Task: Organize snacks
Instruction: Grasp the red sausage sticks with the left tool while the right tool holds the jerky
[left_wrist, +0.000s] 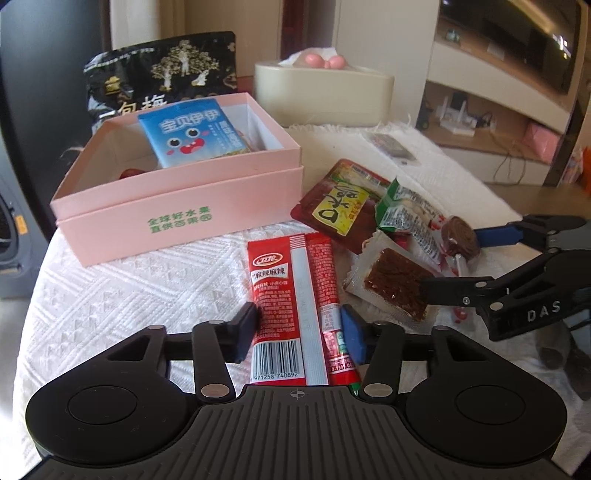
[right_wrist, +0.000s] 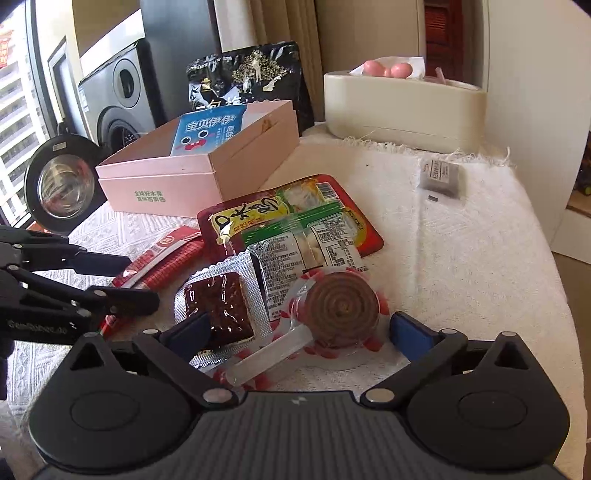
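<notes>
Glossy red snack stick (left_wrist: 295, 306) between parted left claw (left_wrist: 301, 332); right claw (right_wrist: 295, 332) apart.

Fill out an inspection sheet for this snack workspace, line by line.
Surface: white textured cloth over the table.
Job's things: pink box, open, blue packet inside; red stick packet, red sachet, green-edged packet, brown square snack and spiral lollipop loose on the cloth.
Clutter: black bag behind the box; cream tissue box; small grey packet.
Grippers: left hand-held gripper open around the red stick packet; right hand-held gripper open around the lollipop.
Cables: some on the far shelf.
Surroundings: speaker, window at left.
</notes>
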